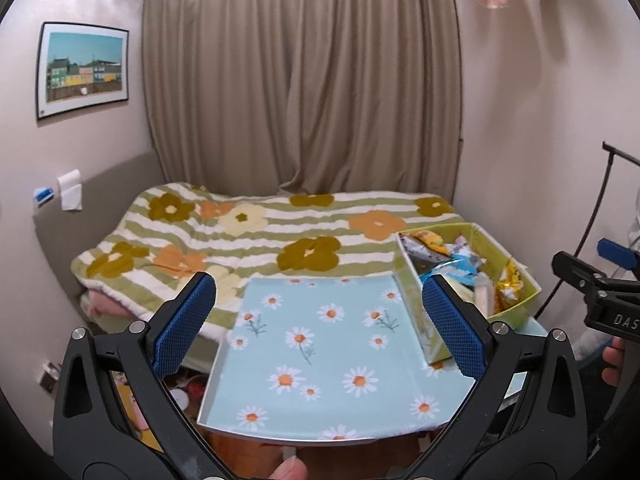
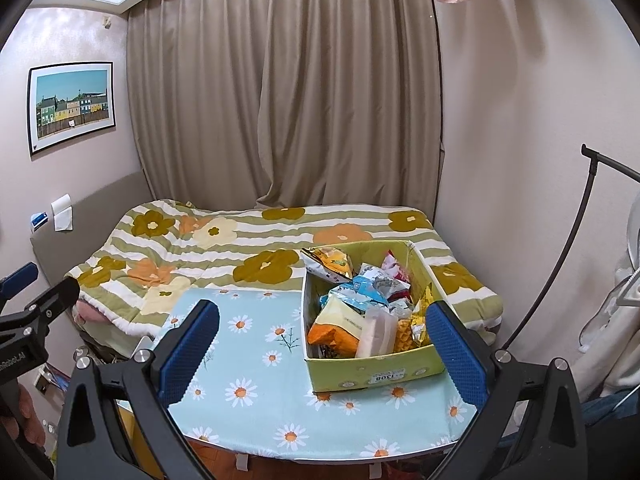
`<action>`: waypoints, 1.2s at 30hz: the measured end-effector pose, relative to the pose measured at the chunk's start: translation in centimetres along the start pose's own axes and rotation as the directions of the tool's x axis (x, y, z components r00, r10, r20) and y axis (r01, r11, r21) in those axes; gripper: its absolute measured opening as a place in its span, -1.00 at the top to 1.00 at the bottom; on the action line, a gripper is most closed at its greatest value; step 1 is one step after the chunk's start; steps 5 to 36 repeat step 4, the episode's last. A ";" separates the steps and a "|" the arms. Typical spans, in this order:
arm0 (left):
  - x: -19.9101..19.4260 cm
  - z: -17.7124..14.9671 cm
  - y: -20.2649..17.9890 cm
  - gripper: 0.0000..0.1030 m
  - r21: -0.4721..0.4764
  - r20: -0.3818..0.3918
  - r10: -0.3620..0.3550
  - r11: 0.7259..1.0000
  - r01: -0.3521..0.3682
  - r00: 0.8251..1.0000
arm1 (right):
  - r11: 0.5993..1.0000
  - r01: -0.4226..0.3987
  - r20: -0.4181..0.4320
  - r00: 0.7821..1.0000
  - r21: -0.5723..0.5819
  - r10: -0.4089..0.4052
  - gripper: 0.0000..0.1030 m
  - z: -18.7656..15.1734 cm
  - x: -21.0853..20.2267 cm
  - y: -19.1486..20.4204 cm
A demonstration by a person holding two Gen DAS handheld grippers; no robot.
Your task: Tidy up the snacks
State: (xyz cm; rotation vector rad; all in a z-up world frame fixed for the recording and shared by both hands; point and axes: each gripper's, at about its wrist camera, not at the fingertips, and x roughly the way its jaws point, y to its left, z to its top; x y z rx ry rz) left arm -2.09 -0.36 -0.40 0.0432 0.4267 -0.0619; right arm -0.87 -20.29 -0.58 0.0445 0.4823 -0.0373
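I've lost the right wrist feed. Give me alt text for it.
The right gripper, open and holding nothing, faces a green box crammed with snack packets on the right of a daisy-print table. Behind the table lies a bed with a flowered blanket, before beige curtains. The left gripper shows at the left edge.

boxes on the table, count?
1. A green box of snacks stands on the table's right side, ahead of the open right gripper. None looks hidden.

Floral blanket (image 2: 240, 256), beige curtain (image 2: 280, 92), framed picture (image 2: 71, 106)
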 end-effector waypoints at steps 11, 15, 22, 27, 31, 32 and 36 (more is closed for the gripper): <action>0.6 -0.4 0.9 -0.99 -0.022 0.001 -0.049 0.999 0.049 0.999 | 1.000 0.002 0.000 1.000 -0.007 -0.002 -0.99 0.2 0.6 0.7; 0.6 -0.4 0.9 -0.99 -0.022 0.001 -0.049 0.999 0.049 0.999 | 1.000 0.002 0.000 1.000 -0.007 -0.002 -0.99 0.2 0.6 0.7; 0.6 -0.4 0.9 -0.99 -0.022 0.001 -0.049 0.999 0.049 0.999 | 1.000 0.002 0.000 1.000 -0.007 -0.002 -0.99 0.2 0.6 0.7; 0.6 -0.4 0.9 -0.99 -0.022 0.001 -0.049 0.999 0.049 0.999 | 1.000 0.002 0.000 1.000 -0.007 -0.002 -0.99 0.2 0.6 0.7; 0.6 -0.4 0.9 -0.99 -0.022 0.001 -0.049 0.999 0.049 0.999 | 1.000 0.002 0.000 1.000 -0.007 -0.002 -0.99 0.2 0.6 0.7; 0.6 -0.4 0.9 -0.99 -0.022 0.001 -0.049 0.999 0.049 0.999 | 1.000 0.002 0.000 1.000 -0.007 -0.002 -0.99 0.2 0.6 0.7; 0.6 -0.4 0.9 -0.99 -0.022 0.001 -0.049 0.999 0.049 0.999 | 1.000 0.002 0.000 1.000 -0.007 -0.002 -0.99 0.2 0.6 0.7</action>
